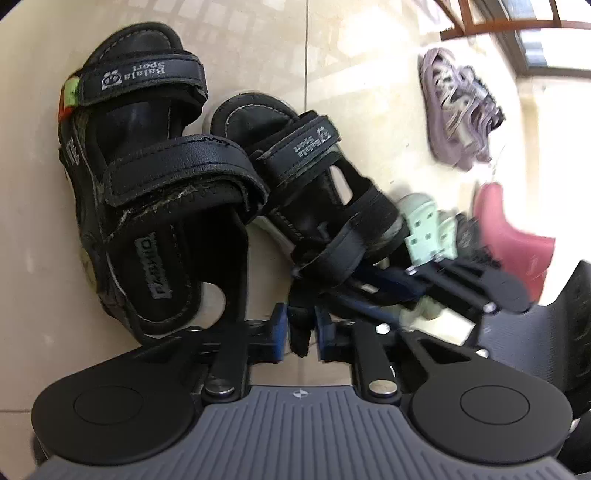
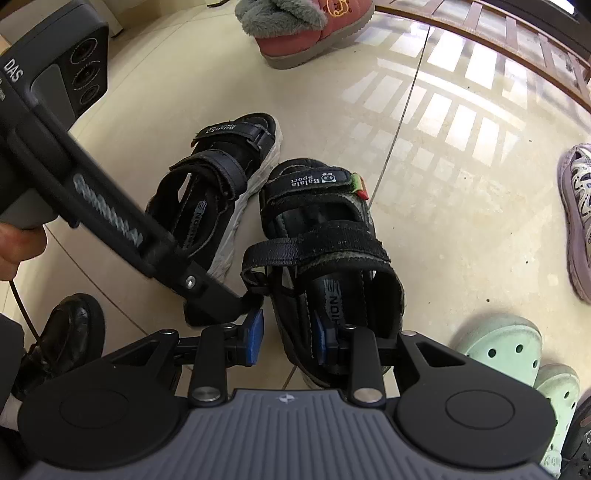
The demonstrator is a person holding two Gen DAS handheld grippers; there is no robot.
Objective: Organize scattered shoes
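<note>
Two black strap sandals lie side by side on the tiled floor. In the left wrist view my left gripper (image 1: 300, 330) is shut on the heel strap of the left sandal (image 1: 155, 192). The other sandal (image 1: 314, 177) lies to its right, with my right gripper (image 1: 373, 284) at its heel. In the right wrist view my right gripper (image 2: 288, 336) stands around the heel side wall of the sandal with the green and red tab (image 2: 325, 243), one pad inside and one outside, its grip unclear. The white-soled sandal (image 2: 221, 192) lies left of it, under the left gripper.
A purple sneaker (image 1: 458, 107) (image 2: 580, 218), a pink fur-lined slipper (image 2: 306, 26) (image 1: 513, 236) and mint green clogs (image 2: 513, 354) (image 1: 424, 229) lie around. A wooden frame (image 2: 517, 48) runs at the back right. My black shoe (image 2: 62, 339) is at the lower left.
</note>
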